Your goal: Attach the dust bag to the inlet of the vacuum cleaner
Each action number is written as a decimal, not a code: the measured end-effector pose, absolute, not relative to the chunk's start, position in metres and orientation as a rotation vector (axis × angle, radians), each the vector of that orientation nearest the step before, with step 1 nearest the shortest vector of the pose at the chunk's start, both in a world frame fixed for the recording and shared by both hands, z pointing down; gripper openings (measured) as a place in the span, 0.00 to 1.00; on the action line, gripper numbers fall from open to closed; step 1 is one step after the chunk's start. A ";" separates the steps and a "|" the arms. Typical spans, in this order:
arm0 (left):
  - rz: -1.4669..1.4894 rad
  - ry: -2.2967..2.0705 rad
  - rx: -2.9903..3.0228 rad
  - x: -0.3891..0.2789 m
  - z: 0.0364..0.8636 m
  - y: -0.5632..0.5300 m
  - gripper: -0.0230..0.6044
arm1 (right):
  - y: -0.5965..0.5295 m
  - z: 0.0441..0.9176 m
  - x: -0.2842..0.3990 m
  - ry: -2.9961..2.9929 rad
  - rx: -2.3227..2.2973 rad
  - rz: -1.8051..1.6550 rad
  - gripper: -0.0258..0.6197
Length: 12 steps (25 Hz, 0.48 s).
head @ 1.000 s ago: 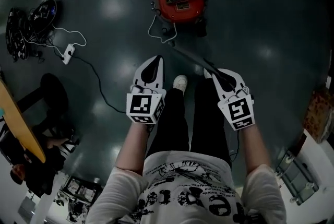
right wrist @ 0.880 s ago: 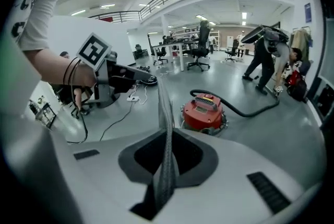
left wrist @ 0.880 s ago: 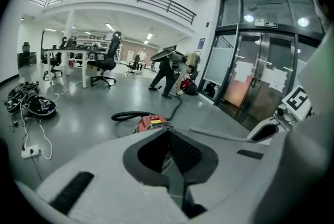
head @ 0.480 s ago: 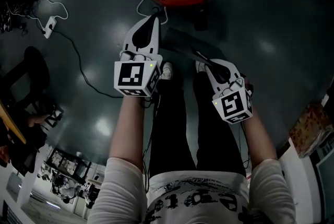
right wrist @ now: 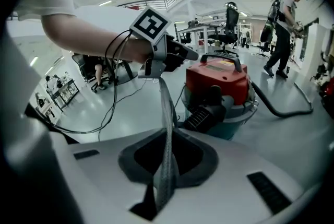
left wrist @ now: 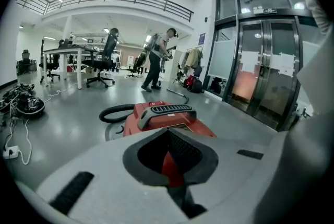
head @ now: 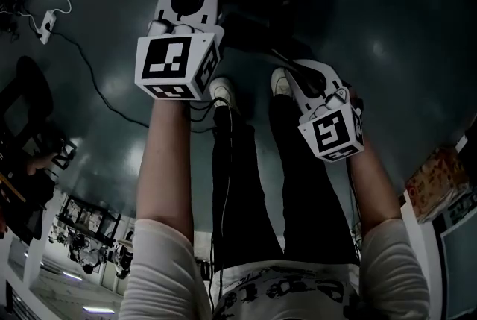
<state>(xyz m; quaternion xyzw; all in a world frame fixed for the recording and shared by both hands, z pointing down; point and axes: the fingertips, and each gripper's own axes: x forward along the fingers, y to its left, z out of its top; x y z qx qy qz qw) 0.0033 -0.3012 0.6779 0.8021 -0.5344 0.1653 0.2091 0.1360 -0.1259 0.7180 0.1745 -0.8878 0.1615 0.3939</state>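
**Vacuum cleaner** [right wrist: 216, 79]: the red lid is showing as glossy moulded plastic. Its handle [left wrist: 166, 109] is reading as black ribbed plastic, matt.
**Hose** [left wrist: 112, 112]: black and dull-surfaced.
**Dust bag** [right wrist: 166, 129]: the grey sheet is showing a fine woven-looking texture, matt; cloth or paper cannot be told.
**Left gripper** [left wrist: 171, 171], **right gripper** [head: 292, 71]: white matt plastic shells with black matt rims.
**Floor** [left wrist: 62, 113]: grey, smooth and polished, and it is mirroring the ceiling lights.
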 end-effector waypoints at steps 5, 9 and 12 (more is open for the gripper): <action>0.493 -1.453 2.267 0.007 0.700 -0.306 0.04 | -0.132 0.746 0.129 -2.261 0.387 0.362 0.08; 0.510 -1.448 2.313 0.008 0.699 -0.304 0.04 | -0.134 0.749 0.124 -2.261 0.349 0.322 0.08; 0.524 -1.409 2.361 0.018 0.695 -0.305 0.04 | -0.137 0.748 0.122 -2.267 0.340 0.326 0.08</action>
